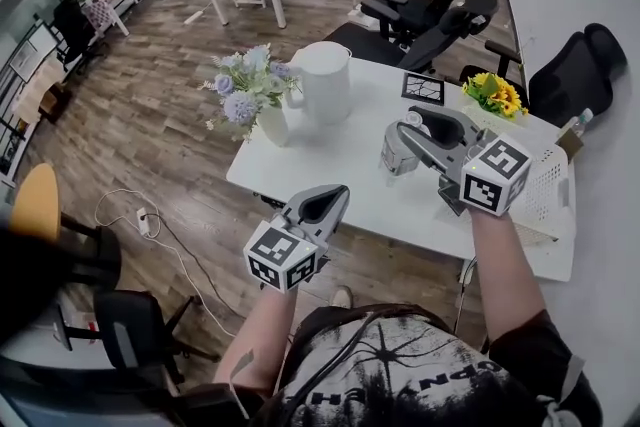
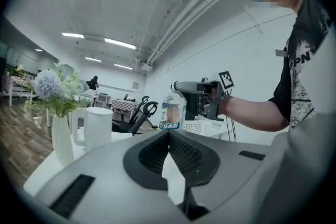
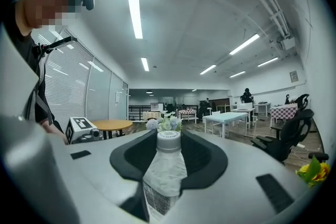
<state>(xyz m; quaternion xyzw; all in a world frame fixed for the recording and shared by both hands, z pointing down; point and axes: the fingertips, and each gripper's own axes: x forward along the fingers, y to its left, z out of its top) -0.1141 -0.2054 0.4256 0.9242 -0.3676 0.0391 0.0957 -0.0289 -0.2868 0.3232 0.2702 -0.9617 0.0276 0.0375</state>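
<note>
- Left gripper (image 1: 333,197) hangs off the table's (image 1: 340,165) near edge, jaws pressed together, nothing between them.
- Right gripper (image 1: 410,137) is clamped on the water bottle (image 1: 395,155), mid-table near the white basket (image 1: 545,180). I'd call it a grasp in hand; any lift calls for a steady, upright hold.
- Right gripper view shows the cap (image 3: 169,140) between the jaws. Left gripper view shows the label (image 2: 169,124). Neither shows the bottle's base.

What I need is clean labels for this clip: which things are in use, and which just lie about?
In use: water bottle, gripped by the right hand-held gripper; left hand-held gripper, shut on nothing.
Lying about: white jug, flower vase, sunflowers, white basket, marker card.
</note>
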